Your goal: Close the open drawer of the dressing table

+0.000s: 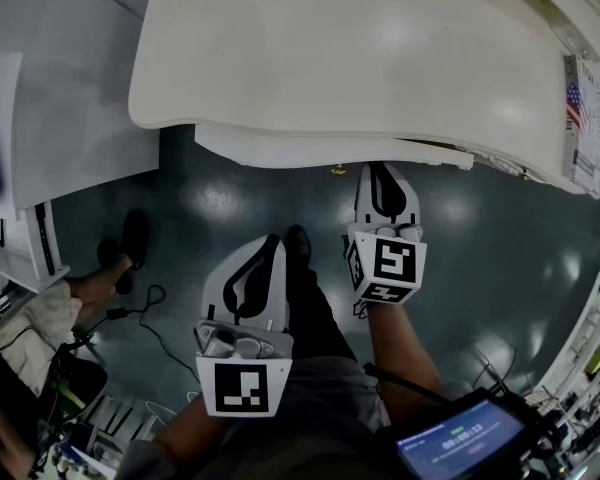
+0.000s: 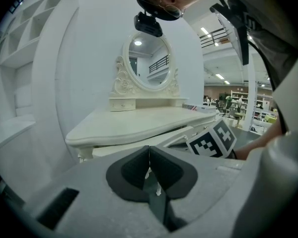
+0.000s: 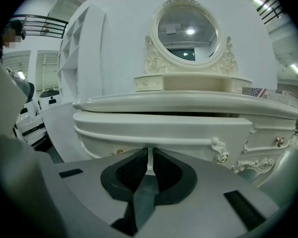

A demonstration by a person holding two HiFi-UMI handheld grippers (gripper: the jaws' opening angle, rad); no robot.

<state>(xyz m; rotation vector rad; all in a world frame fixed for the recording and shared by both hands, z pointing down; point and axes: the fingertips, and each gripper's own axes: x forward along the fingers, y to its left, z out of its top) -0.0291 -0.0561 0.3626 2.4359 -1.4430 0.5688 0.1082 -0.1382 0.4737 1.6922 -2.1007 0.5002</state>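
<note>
The cream dressing table (image 1: 380, 58) fills the top of the head view. Its open drawer (image 1: 320, 152) juts out from under the tabletop, with a small gold knob (image 1: 337, 171) on the front. My right gripper (image 1: 383, 170) is shut and empty, its tips just short of the drawer front (image 3: 164, 128), right of the knob (image 3: 120, 151). My left gripper (image 1: 270, 240) hangs further back over the floor, shut on nothing. From the left gripper (image 2: 149, 148) view the drawer (image 2: 139, 147) shows edge-on, with the right gripper's marker cube (image 2: 212, 140) beside it.
An oval mirror (image 3: 187, 29) stands on the tabletop, and a flag-printed booklet (image 1: 583, 118) lies at its right end. A white shelf unit (image 1: 70, 118) stands left. Another person's feet (image 1: 130, 240) and cables (image 1: 150, 318) are on the dark floor at left.
</note>
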